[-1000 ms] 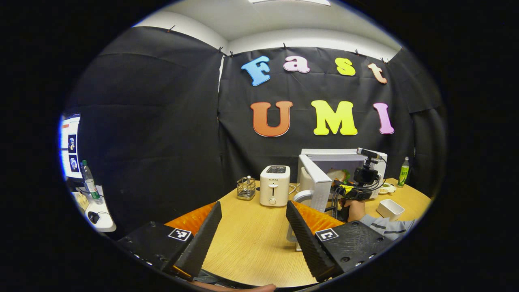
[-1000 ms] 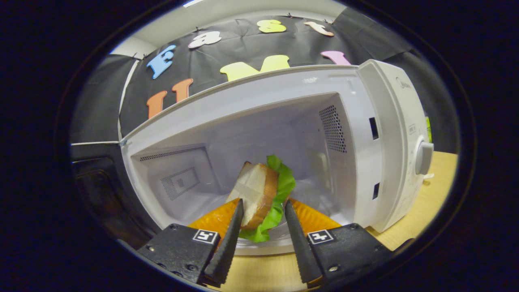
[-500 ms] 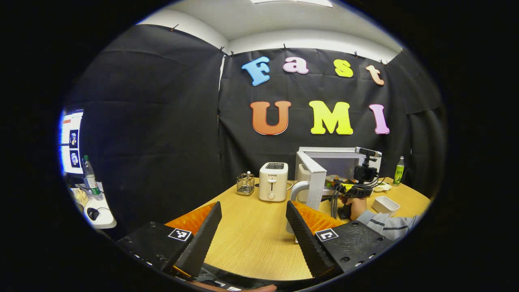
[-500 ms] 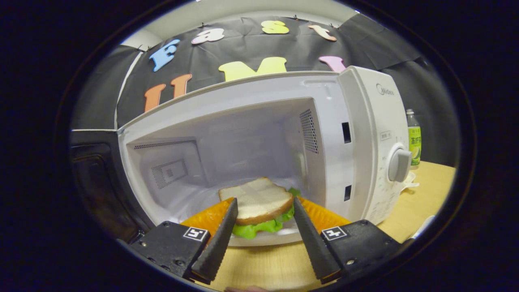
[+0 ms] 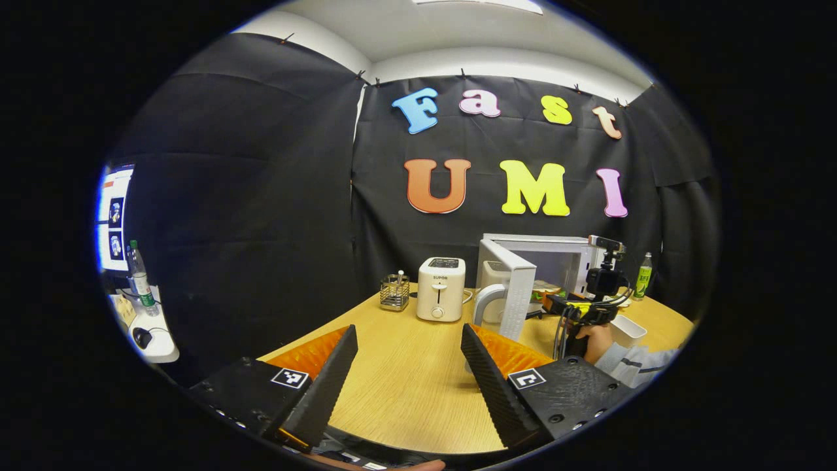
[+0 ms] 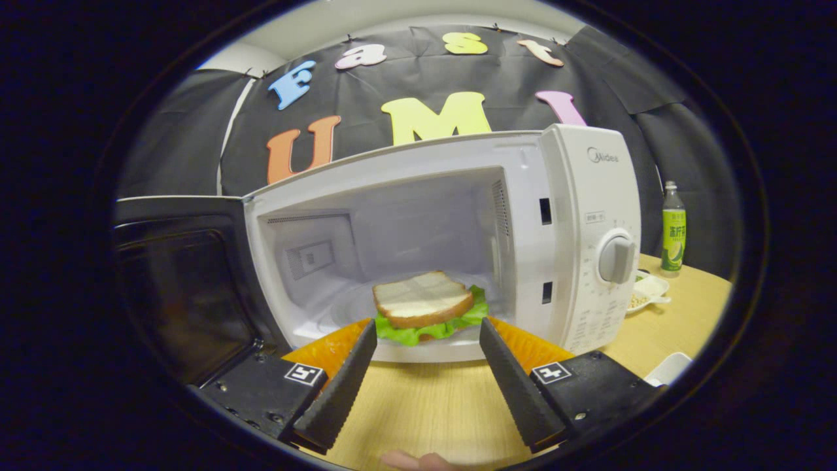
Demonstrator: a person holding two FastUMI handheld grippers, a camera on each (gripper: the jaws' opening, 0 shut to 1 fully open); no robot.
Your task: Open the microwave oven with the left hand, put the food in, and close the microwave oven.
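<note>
Resting flat on the floor of the open microwave [image 6: 458, 216], a sandwich [image 6: 426, 306] of white bread and green lettuce lies just beyond the right gripper [image 6: 425, 376], whose jaws stand spread apart and hold nothing. The sandwich sits straight ahead of the gap between the jaws, apart from both. The door [image 6: 180, 288] hangs wide to the left of the jaws, its dark window facing out; the control panel with its round knob [image 6: 616, 259] stands to their right. Farther right, on the desk [image 6: 425, 412], are a green bottle [image 6: 672, 226], a small dish [image 6: 644, 291] and the corner of a white tray [image 6: 670, 367].

In the left gripper view, the left gripper [image 5: 409, 373] hovers over the desk with jaws parted and empty, well short of the microwave [image 5: 543, 265]. Ahead and to the right of those jaws the door [image 5: 513, 288] shows edge-on with its curved handle [image 5: 484, 307]. A toaster [image 5: 441, 288] and a wire holder [image 5: 394, 293] stand ahead, left of the door. Farther right, a hand [image 5: 595, 340] in a grey sleeve holds the right gripper in front of the oven.
</note>
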